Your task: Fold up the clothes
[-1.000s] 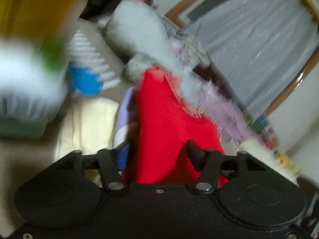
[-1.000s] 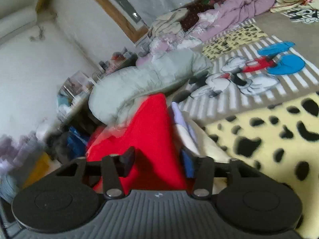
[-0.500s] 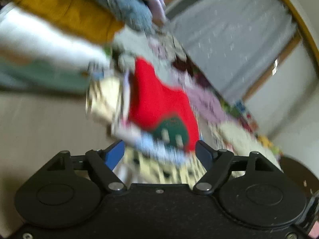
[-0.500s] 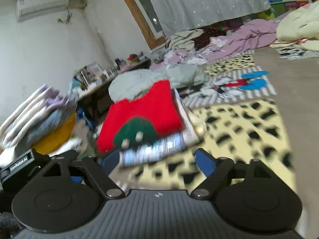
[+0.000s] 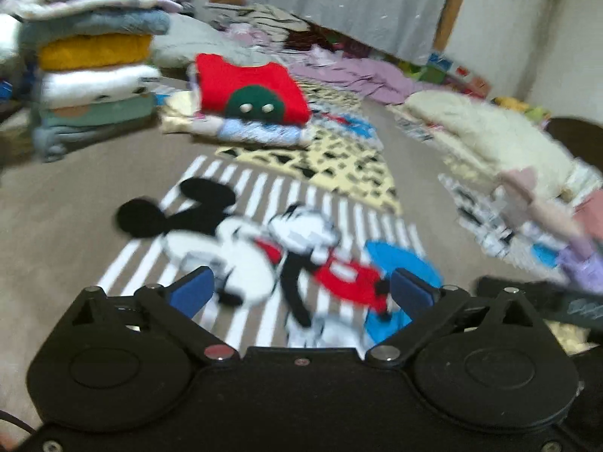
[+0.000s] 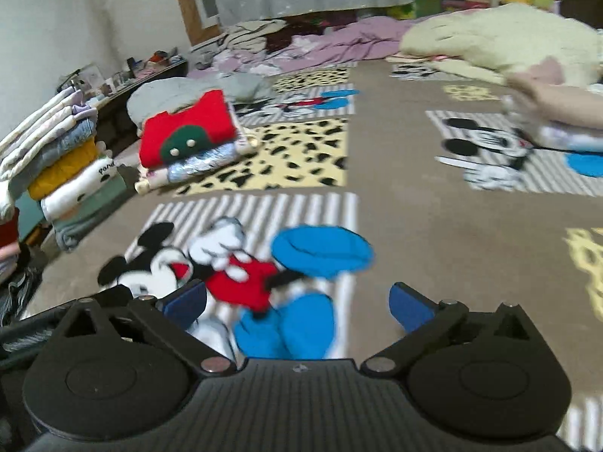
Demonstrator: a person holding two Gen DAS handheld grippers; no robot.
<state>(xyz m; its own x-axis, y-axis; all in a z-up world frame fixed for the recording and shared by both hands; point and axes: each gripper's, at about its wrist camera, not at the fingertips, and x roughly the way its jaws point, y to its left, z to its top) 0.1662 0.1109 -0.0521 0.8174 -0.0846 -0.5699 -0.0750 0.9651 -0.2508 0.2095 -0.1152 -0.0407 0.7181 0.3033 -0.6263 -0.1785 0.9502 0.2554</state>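
Red jumper (image 5: 252,88): folded, top of small pile.
Left tongs (image 5: 299,292), right tongs (image 6: 297,301): wide apart, holding nothing.
Tip: grab one loose garment by its edges.

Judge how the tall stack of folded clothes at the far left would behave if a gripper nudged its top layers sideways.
The tall stack looks apt to shed its upper layers: in the right wrist view they lean and overhang. The pieces are soft fabric of uneven thickness, so they would probably slide over each other rather than move as one block. It likely would not roll; the wider bottom garments should stay put.
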